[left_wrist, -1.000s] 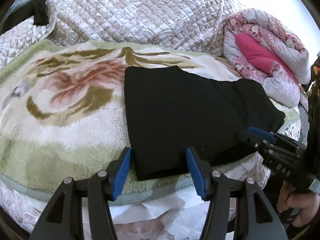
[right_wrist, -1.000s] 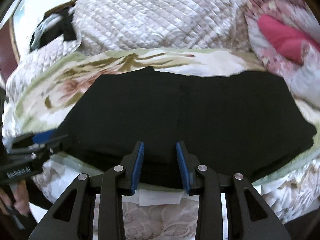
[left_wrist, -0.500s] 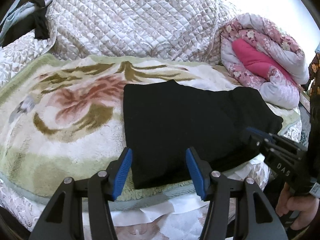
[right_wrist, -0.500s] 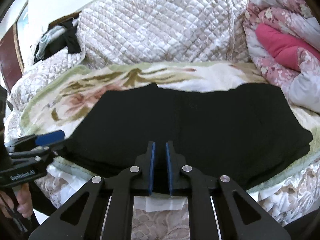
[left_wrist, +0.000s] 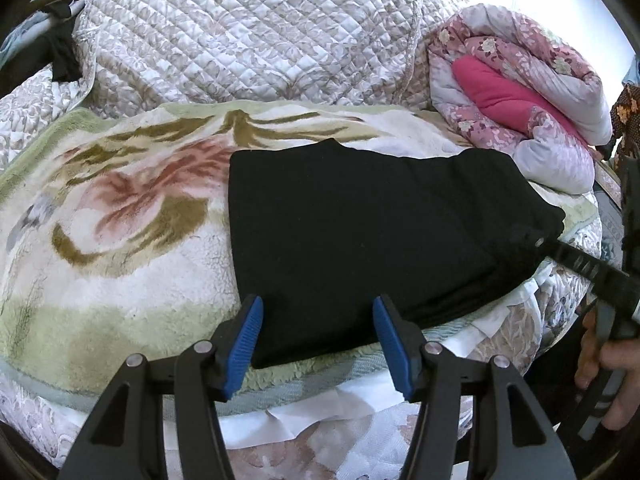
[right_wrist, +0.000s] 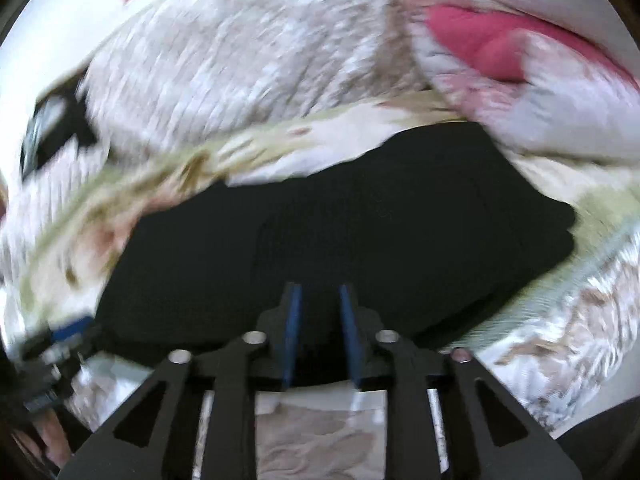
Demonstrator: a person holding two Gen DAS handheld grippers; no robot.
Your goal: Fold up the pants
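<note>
Pants [left_wrist: 360, 232] lie folded on the blanket [left_wrist: 120, 216]; left gripper [left_wrist: 318, 336] gapes at 6 o'clock, right gripper [right_wrist: 320, 320] nips their hem.

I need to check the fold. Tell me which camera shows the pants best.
The left wrist view: the black pants lie sharp and whole on the blanket, every edge visible. The right wrist view is motion-blurred, with gripper fingers hiding the near edge.
</note>
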